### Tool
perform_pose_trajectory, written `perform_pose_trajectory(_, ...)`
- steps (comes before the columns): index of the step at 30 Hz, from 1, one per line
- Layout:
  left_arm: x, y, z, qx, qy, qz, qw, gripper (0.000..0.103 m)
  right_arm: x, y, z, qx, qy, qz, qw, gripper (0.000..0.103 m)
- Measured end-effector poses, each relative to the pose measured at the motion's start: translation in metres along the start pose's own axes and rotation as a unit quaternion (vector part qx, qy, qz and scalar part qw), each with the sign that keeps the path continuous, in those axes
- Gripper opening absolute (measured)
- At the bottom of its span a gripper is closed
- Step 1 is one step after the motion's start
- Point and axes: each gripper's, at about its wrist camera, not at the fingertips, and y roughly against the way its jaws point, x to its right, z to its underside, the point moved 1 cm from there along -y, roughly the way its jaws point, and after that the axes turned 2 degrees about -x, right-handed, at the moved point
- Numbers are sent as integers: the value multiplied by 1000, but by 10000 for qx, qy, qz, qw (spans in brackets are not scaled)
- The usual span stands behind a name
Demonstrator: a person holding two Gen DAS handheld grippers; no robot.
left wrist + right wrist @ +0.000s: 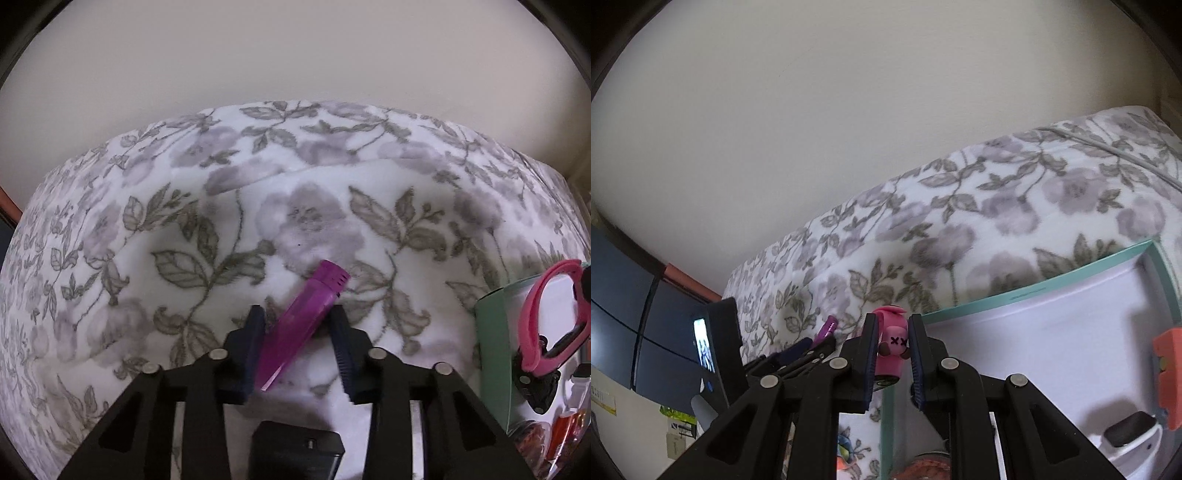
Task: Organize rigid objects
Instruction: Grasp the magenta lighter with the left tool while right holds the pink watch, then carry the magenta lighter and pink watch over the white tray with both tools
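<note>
A purple lighter [301,319] lies slantwise between the fingers of my left gripper [297,317], just over the floral blanket [184,229]; the fingers stand close on both sides of it, and whether they grip it is unclear. My right gripper [893,345] is shut on a pink watch [892,343] with a cartoon face, held over the rim of a teal box [1034,290] with a white inside. In the left wrist view the pink watch strap [543,314] and the box [493,332] show at the right edge. The lighter's tip [827,328] shows in the right wrist view.
The box holds a white-and-black device [1130,439] and an orange piece [1169,373]. More small orange items [565,428] lie low at the right in the left wrist view. A plain wall stands behind the bed. Dark furniture [624,317] stands at the left.
</note>
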Motion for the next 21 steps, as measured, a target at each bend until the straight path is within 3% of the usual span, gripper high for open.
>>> perform_pose_trajectory(4,-1,1,4,76,143,27,9999,20,11,7,-5,79,-116,17,9999,17)
perform_pose_trajectory(14,-27,29,8,300,852,279,9955,19,47,33,-14,139,-359,254,9989,17)
perform_pose_trajectory(21,7,84,1,848,564,784,9917,19,78,58,-15,112,-460,565,9973,17)
